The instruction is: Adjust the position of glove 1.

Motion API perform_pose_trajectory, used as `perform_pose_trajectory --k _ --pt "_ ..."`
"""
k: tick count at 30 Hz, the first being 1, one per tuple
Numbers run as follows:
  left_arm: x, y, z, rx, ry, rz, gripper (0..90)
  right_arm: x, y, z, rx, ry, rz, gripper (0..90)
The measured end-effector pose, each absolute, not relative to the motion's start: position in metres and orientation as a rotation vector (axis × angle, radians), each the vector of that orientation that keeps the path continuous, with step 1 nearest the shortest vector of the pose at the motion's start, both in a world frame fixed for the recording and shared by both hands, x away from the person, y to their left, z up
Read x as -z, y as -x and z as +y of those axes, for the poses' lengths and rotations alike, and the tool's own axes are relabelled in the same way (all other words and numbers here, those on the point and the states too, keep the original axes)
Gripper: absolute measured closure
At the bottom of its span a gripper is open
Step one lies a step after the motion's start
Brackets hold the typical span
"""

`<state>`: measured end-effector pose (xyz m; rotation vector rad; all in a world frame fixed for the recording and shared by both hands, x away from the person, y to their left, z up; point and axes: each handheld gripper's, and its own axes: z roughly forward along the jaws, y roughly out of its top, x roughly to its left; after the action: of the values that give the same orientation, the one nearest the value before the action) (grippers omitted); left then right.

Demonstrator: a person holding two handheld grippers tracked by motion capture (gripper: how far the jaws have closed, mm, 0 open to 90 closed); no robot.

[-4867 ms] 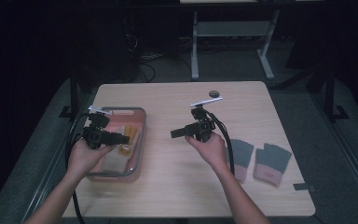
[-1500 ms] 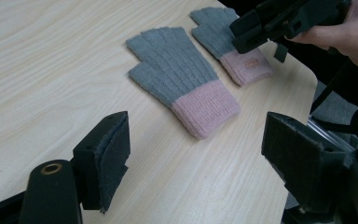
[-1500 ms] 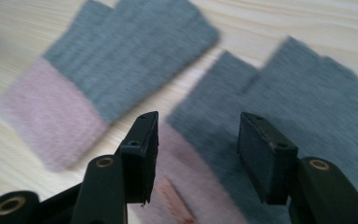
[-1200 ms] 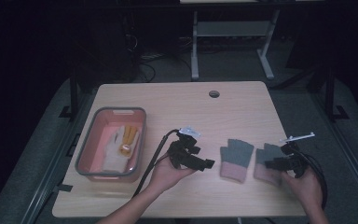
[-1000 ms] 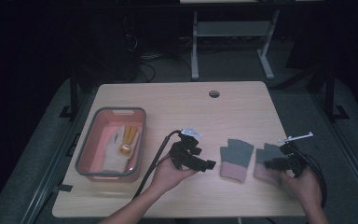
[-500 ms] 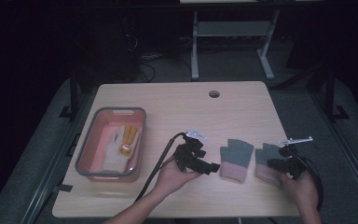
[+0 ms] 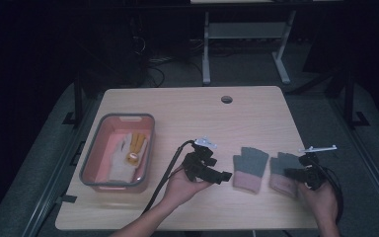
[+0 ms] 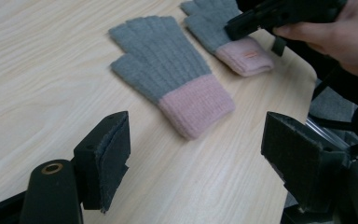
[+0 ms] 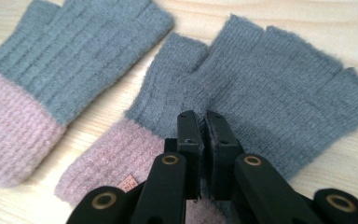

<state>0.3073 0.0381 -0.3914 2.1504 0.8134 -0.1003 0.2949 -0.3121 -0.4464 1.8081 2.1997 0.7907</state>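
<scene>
A: Starting at the left, what sits beyond the left gripper (image 7: 223, 176)?

B: A grey-rimmed, pink-walled plastic tub (image 7: 93, 169) lies well off behind its body, holding a white-and-yellow work glove (image 7: 126, 153). The left gripper itself hovers over the pale wooden table (image 7: 187, 111), its felt-lined fingers (image 8: 113, 156) standing wide apart with nothing between them.

A: And ahead of those fingers?

B: A grey knitted fingerless glove with a pink cuff (image 8: 168, 72) lies flat just ahead of the tips, cuff nearest, apart from both fingers.

A: Further right?

B: A second grey fingerless glove with a pink cuff and a small tag (image 9: 261, 100) lies just beside the first, not overlapping it. The right gripper (image 9: 201, 122) has just been closing, and its fingers are now pressed together on this glove, pinching a fold of the grey knit near where grey meets pink, at the base of the thumb. The cuff lies under the gripper's body, the open finger ends beyond the tips.

A: The hand?

B: The person's right hand (image 7: 321, 200) wraps the gripper at the table's near right edge.
</scene>
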Motion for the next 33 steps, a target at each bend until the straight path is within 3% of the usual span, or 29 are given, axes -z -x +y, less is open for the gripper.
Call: perform_pose_trajectory --k 14,33 --pt "0.388 -0.310 0.048 0.074 -2.135 0.845 24.1 0.415 -0.292 -0.281 -0.851 -1.699 2.282 85.6" --pt "0.392 -0.313 0.053 0.075 -2.139 0.856 24.1 0.413 -0.318 -0.218 -0.804 -1.642 2.377 85.5"
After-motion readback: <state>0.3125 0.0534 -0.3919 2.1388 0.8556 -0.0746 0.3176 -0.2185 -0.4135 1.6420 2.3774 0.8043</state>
